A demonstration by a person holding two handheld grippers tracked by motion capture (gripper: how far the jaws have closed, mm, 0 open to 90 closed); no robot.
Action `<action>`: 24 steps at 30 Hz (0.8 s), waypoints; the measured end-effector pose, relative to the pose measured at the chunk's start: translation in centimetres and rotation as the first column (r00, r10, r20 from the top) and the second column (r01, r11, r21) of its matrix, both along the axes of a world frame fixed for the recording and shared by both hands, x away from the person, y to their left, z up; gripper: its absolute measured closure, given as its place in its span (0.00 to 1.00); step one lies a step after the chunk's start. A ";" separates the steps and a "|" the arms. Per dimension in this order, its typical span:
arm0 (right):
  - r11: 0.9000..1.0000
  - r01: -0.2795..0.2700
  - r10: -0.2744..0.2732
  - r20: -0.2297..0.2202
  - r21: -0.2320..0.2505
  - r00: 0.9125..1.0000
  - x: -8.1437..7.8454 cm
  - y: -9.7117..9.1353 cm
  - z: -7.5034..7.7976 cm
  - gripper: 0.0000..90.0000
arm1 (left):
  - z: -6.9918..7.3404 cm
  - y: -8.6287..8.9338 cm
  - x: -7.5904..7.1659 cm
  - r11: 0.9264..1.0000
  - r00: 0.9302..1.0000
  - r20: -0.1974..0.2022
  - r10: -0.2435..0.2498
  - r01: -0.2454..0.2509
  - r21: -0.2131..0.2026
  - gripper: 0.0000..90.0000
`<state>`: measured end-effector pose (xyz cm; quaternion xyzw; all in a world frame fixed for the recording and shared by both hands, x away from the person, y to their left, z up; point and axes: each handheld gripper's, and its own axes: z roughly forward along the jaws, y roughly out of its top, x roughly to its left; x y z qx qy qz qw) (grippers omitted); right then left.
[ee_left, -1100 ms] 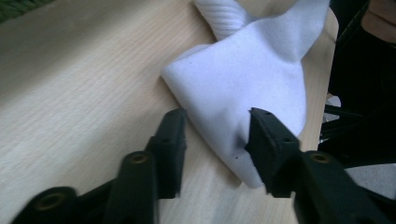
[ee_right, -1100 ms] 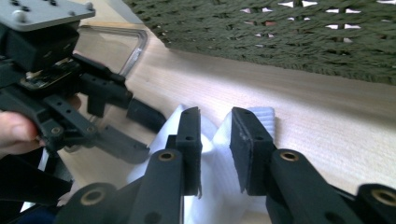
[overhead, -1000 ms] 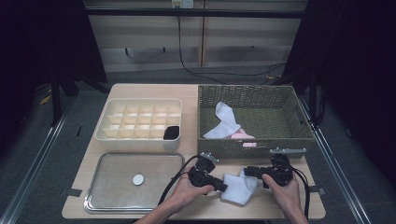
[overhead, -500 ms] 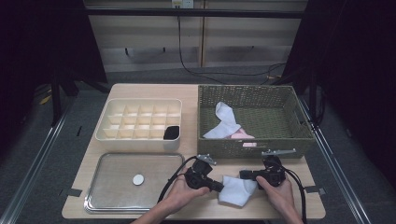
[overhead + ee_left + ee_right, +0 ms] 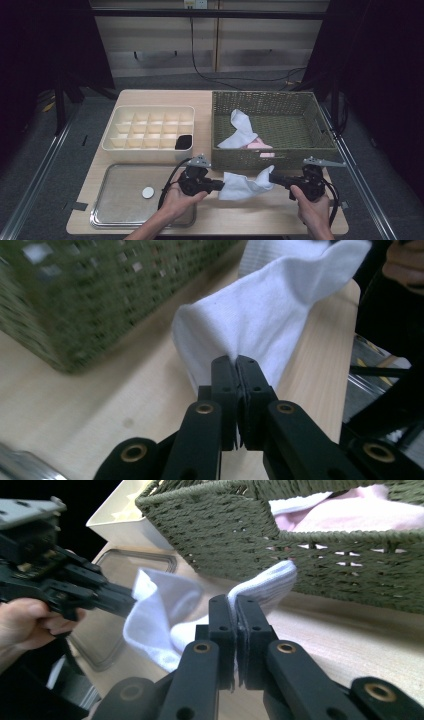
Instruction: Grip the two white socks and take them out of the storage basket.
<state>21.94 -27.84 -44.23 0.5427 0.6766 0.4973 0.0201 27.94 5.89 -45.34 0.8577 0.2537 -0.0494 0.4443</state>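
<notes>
The left claw (image 5: 216, 185) and the right claw (image 5: 274, 178) are each clamped on one end of the white cotton sock (image 5: 245, 184). The sock hangs stretched between them above the near edge of the light wooden worktop (image 5: 260, 220), just in front of the olive woven wicker basket (image 5: 270, 157).

Risk: each grip takes only a thin fold of fabric at the jaw tips. Pulling the claws apart could draw the fabric out of one claw; the sock would then swing from the other or drop to the worktop. A raised sock could also snag on the basket's near rim.

Limits of view: the basket's near wall hides most of the pink cloth item (image 5: 255, 145) beside a second white sock (image 5: 241, 129). The dark item (image 5: 184, 142) in one cell of the cream plastic divided organiser box (image 5: 150, 112) cannot be identified. The small white disc (image 5: 148, 192) on the clear-lidded metal tray (image 5: 107, 210) is too small to make out.
</notes>
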 end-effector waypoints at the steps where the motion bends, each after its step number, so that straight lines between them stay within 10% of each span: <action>1: 1.000 -0.004 0.004 0.000 -0.010 1.000 -0.1 0.1 -0.3 0.96 | 0.0 0.1 0.0 1.000 1.000 -0.001 -0.005 0.005 0.005 0.97; 9: 0.997 -0.030 0.023 -0.096 -0.071 0.995 -0.8 0.4 -3.3 0.96 | -1.7 0.0 -0.4 0.997 0.995 -0.071 -0.065 0.068 0.028 0.93; 12: 0.996 -0.032 0.022 -0.110 -0.083 0.994 -1.0 0.3 -3.7 0.96 | -1.8 -0.4 0.0 0.999 0.992 -0.116 -0.048 0.046 -0.022 0.84; 18: 0.994 -0.031 0.015 -0.139 -0.109 0.990 -1.5 -0.3 -4.3 0.95 | -2.7 0.0 1.6 0.999 0.983 -0.180 0.032 -0.031 0.010 0.64; 24: 0.995 -0.029 0.014 -0.152 -0.100 0.988 -1.5 -0.6 -4.7 0.95 | -3.7 -0.2 2.9 0.996 0.961 -0.262 0.082 -0.086 -0.005 0.57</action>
